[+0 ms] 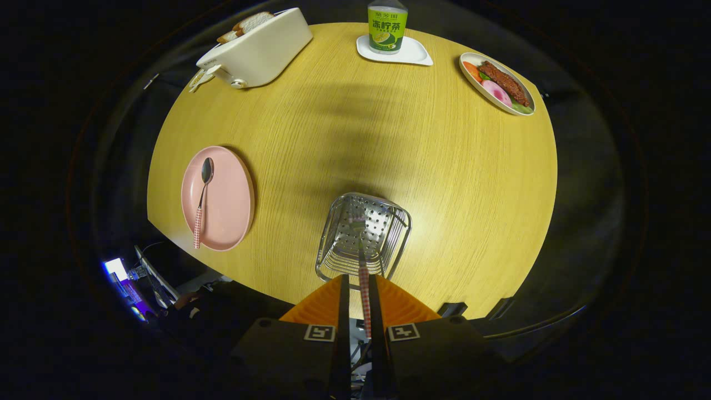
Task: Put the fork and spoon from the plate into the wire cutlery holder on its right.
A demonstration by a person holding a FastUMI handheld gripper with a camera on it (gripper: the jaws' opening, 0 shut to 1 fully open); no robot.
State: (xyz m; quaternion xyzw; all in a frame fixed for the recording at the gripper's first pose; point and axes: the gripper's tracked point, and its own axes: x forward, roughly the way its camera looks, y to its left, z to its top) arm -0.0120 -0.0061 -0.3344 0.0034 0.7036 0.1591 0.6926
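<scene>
1. Holding the fork [364, 261] by its checked handle, my gripper [358, 286] has both fingers pressed on it, with the tines hanging down inside the wire cutlery holder [364, 236].
2. The fork looks light, thin and stiff; the metal neck would be slippery, so I judge the patterned handle the better place to grip, as now.
3. The holder stands near the table's [389, 139] near edge, just ahead of my fingers and to the right of the pink plate [228, 200].
4. The spoon [202, 203] lies on the plate, bowl pointing toward the far edge, its checked handle overhanging the plate's near rim. It should handle like the fork, and I would take it by that overhanging handle.
5. My tool points steeply down over the holder, directly above its open top.
6. I judge the fork is ready to release; the spoon is not yet moved.
</scene>
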